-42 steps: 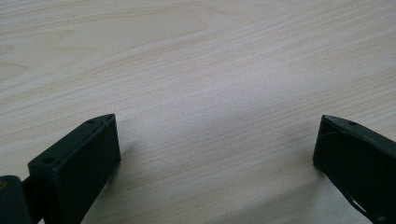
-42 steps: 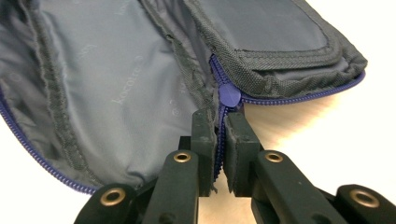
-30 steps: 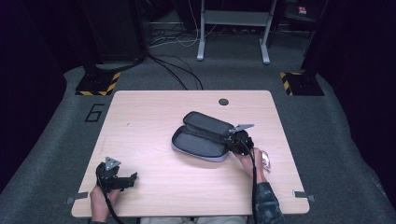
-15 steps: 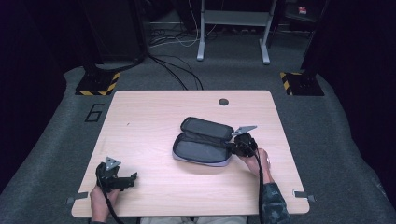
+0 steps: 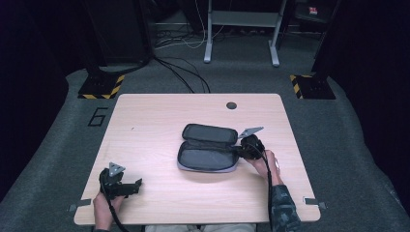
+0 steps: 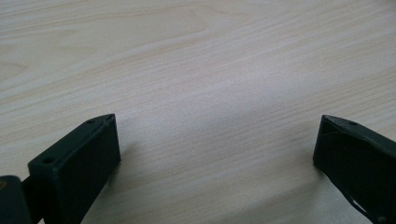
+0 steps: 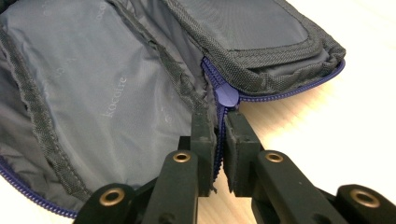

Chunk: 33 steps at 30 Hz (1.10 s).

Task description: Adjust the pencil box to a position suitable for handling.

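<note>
Black jaws of the right gripper (image 7: pixel 218 135) are pinched together on the blue zipper (image 7: pixel 228 99) edge of an open grey pencil case (image 5: pixel 208 147), which lies spread flat right of centre on the pale wooden table (image 5: pixel 154 125); the right gripper view shows printed lining that looks like "kocotre", though the letters are small. Near the front left corner, the left gripper (image 5: pixel 118 182) rests with jaws wide apart over bare wood. Around the table lie dark carpet, cables (image 5: pixel 181 72) and a metal stand (image 5: pixel 239 29).

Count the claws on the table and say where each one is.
2. The left claw sits open at the table's near-left corner; the right claw is shut on the zipper at the pouch's right end.
</note>
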Tool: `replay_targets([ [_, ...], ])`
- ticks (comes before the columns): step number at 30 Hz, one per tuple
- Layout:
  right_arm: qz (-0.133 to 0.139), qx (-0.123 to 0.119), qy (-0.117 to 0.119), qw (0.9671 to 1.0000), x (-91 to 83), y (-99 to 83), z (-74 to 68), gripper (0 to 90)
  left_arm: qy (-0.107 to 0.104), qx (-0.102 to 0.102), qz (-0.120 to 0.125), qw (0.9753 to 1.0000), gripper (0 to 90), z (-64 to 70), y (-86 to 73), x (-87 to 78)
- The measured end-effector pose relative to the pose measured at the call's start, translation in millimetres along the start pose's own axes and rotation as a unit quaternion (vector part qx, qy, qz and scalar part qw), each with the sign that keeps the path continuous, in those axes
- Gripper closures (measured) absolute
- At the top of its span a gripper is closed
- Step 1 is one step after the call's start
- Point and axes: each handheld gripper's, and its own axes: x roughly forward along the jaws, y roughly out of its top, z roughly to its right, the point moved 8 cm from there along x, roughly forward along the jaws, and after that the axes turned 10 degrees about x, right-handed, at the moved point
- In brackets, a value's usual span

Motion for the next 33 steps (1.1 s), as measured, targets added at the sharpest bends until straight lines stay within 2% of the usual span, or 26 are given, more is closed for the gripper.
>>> replay_targets([
  [3,0.005,0.007,0.001,1.0,2.4,2.6,1.2,80.1,0.0,0.0,0.0,1.0,0.5,-0.1,0.0,0.0],
  [4,0.012,0.019,0.002,0.9998,3.2,3.7,0.6,74.1,0.0,0.0,0.0,1.0,0.5,0.0,0.0,0.0],
  [5,0.012,0.019,0.002,0.9998,3.2,3.7,0.6,74.1,0.0,0.0,0.0,1.0,0.5,0.0,0.0,0.0],
  [6,0.012,0.028,0.004,0.9995,2.2,4.1,0.6,60.8,0.0,0.0,0.0,1.0,0.5,-0.1,0.0,0.0],
  [7,0.012,0.028,0.004,0.9995,2.2,4.1,0.6,60.8,0.0,0.0,0.0,1.0,0.5,0.0,0.0,0.0],
  [10,0.035,0.051,0.012,0.998,-6.0,6.4,-0.6,41.7,0.0,0.0,0.0,1.0,0.5,-0.1,0.0,0.0],
  [13,0.055,0.072,0.012,0.9958,-19.7,7.3,1.0,29.1,0.0,0.0,0.0,1.0,0.5,0.0,0.0,0.0],
  [15,0.065,0.086,0.003,0.9942,-29.3,5.7,2.3,22.7,0.0,0.0,0.0,1.0,0.6,0.0,0.0,0.0],
  [16,0.073,0.095,-0.015,0.9927,-39.0,2.3,5.0,18.2,0.0,0.0,0.0,1.0,0.6,0.0,0.0,0.0],
  [17,0.073,0.095,-0.015,0.9927,-39.0,2.3,5.0,18.2,0.0,0.0,0.0,1.0,0.6,0.0,0.0,0.0],
  [19,0.075,0.102,-0.033,0.9914,-47.7,-3.2,7.8,14.7,0.0,0.0,0.0,1.0,0.5,-0.1,0.0,0.0],
  [24,0.083,0.136,-0.065,0.985,-74.4,-27.4,18.0,10.4,0.0,0.0,0.001,1.0,0.6,-0.3,0.2,0.3],
  [25,0.083,0.136,-0.065,0.985,-74.4,-27.4,18.0,10.4,0.0,0.0,0.001,1.0,0.5,-0.3,0.2,0.3],
  [27,0.082,0.15,-0.087,0.9815,-85.4,-42.8,25.4,9.7,-0.001,0.001,-0.001,1.0,0.5,-0.4,0.1,0.0],
  [30,0.083,0.156,-0.093,0.9799,-90.8,-53.6,30.4,9.6,-0.002,0.001,-0.002,1.0,0.5,-0.3,-0.1,-0.2],
  [31,0.085,0.163,-0.096,0.9782,-92.8,-58.4,32.5,9.5,-0.002,0.001,-0.003,1.0,0.5,-0.3,-0.1,-0.3],
  [33,0.084,0.168,-0.102,0.9769,-95.8,-68.4,37.8,9.0,-0.002,0.001,-0.004,1.0,0.5,-0.3,-0.2,-0.4],
])
